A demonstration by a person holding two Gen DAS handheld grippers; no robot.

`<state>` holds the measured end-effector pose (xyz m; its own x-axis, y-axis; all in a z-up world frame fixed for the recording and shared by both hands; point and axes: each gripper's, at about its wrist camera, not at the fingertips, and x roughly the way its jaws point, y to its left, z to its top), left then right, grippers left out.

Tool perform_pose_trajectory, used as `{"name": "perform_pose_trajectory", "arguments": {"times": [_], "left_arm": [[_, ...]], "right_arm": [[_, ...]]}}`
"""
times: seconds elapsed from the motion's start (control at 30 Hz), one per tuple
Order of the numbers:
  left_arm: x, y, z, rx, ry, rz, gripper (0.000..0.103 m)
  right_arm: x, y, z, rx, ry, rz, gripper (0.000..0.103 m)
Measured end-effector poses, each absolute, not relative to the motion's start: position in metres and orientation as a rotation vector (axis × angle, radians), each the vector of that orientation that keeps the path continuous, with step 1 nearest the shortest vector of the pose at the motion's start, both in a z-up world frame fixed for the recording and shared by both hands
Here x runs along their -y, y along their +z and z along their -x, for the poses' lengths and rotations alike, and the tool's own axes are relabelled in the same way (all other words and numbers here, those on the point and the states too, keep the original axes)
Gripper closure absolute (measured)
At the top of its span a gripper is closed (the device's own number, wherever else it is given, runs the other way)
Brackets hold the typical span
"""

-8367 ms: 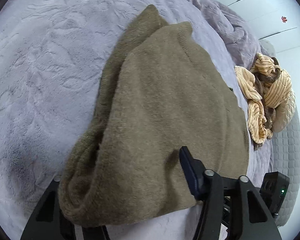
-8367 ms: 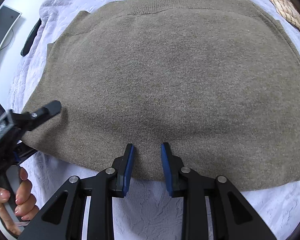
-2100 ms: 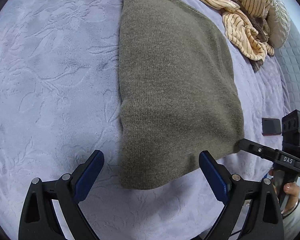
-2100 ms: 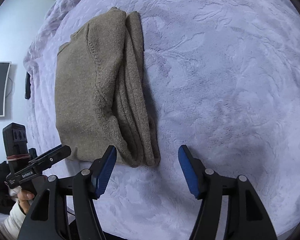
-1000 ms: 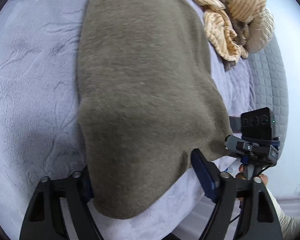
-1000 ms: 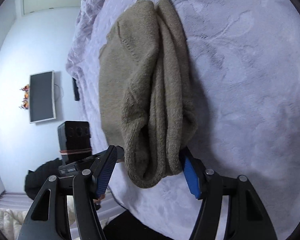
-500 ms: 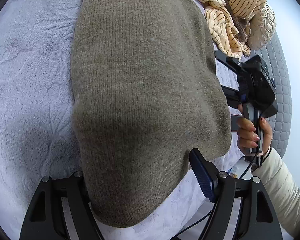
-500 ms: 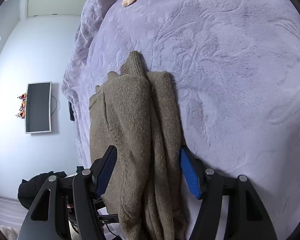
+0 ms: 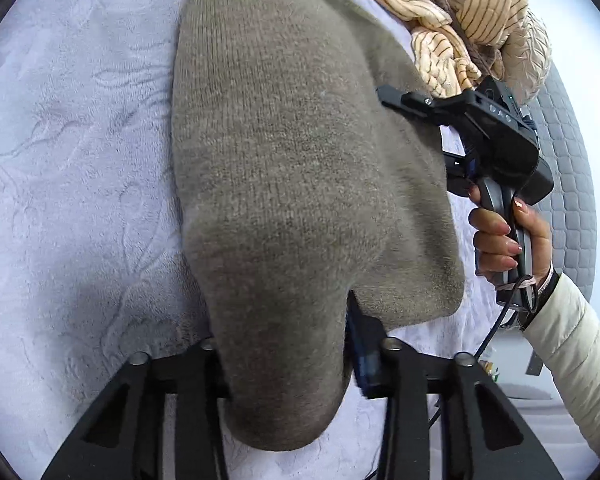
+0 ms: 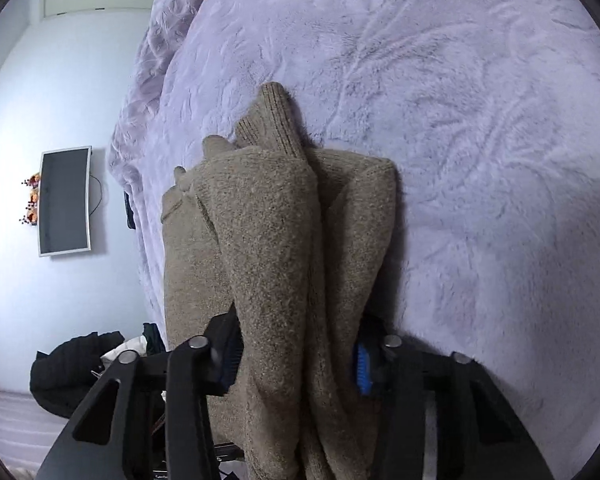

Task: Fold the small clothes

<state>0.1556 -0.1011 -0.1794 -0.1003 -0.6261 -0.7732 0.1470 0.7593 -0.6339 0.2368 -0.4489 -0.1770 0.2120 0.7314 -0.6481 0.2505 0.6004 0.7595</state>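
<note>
A folded olive-brown knit sweater (image 9: pixel 284 152) lies on a lavender plush blanket (image 9: pixel 72 128). My left gripper (image 9: pixel 284 360) is shut on its near folded end, which bulges over the jaws. In the right wrist view, my right gripper (image 10: pixel 296 354) is shut on the thick stack of sweater layers (image 10: pixel 284 248), lifted off the blanket (image 10: pixel 480 160). The right gripper also shows in the left wrist view (image 9: pixel 496 144), held by a hand at the sweater's right edge.
A heap of cream striped clothes (image 9: pixel 464 28) lies at the far right, beside a grey quilted mattress edge (image 9: pixel 572 184). A wall monitor (image 10: pixel 64 200) and a dark jacket on the floor (image 10: pixel 72 372) lie beyond the bed's left side.
Both grippers have closed from wide open onto the sweater's near end. The gripped end has risen off the blanket and the right gripper has moved farther along the sweater's right edge.
</note>
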Motion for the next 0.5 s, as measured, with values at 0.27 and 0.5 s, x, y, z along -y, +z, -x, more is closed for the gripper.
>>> {"name": "perform_pose_trajectory", "arguments": {"times": [0.27, 0.5], "left_arm": [[0.093, -0.149, -0.154, -1.47, -0.734, 0.451, 0.074], [0.074, -0.114, -0.142, -1.419, -0.759, 0.435, 0.074]], "right_arm": [[0.442, -0.136, -0.221, -1.258, 0.504, -1.005, 0.067], [0.419, -0.1, -0.213, -1.234, 0.553, -1.003, 0.067]]}}
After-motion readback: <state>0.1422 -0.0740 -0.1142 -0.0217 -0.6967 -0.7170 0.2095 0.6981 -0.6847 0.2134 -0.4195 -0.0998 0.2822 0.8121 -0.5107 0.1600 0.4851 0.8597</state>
